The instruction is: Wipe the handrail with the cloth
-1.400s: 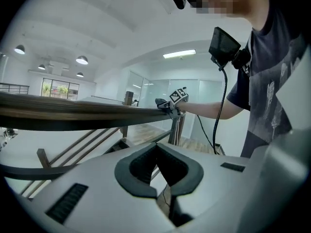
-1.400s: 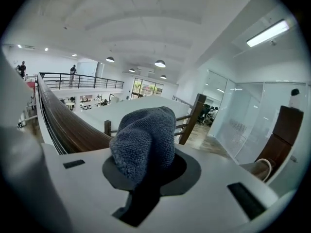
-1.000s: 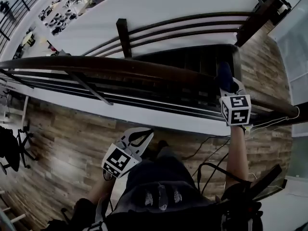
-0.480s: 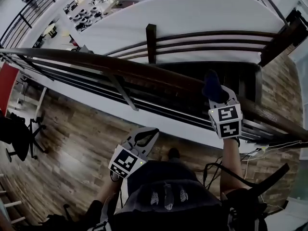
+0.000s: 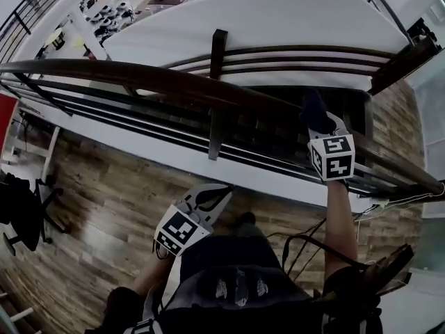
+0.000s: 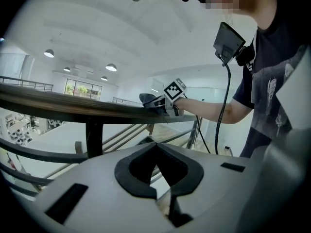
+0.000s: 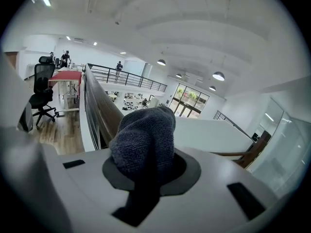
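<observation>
A dark wooden handrail (image 5: pixel 174 82) runs from far left to the right edge in the head view. My right gripper (image 5: pixel 316 120) is shut on a dark grey cloth (image 7: pixel 144 140), and the cloth (image 5: pixel 314 111) rests on the rail near its right end. In the right gripper view the handrail (image 7: pixel 99 106) stretches away behind the bunched cloth. My left gripper (image 5: pixel 208 199) hangs below the rail over the wooden floor, shut with nothing in it. The left gripper view shows the handrail (image 6: pixel 73 108) overhead and the right gripper (image 6: pixel 160 101) on it.
Dark metal balusters and lower rails (image 5: pixel 215 127) stand under the handrail. Beyond lies a stairwell with a second railing (image 5: pixel 278 53). An office chair (image 5: pixel 21 211) stands at the left on the wood floor. Cables (image 5: pixel 306 239) trail by my right arm.
The right gripper with the cloth has shifted slightly along the rail, left and then a little back right. The head view has swung. The left gripper has stayed low.
</observation>
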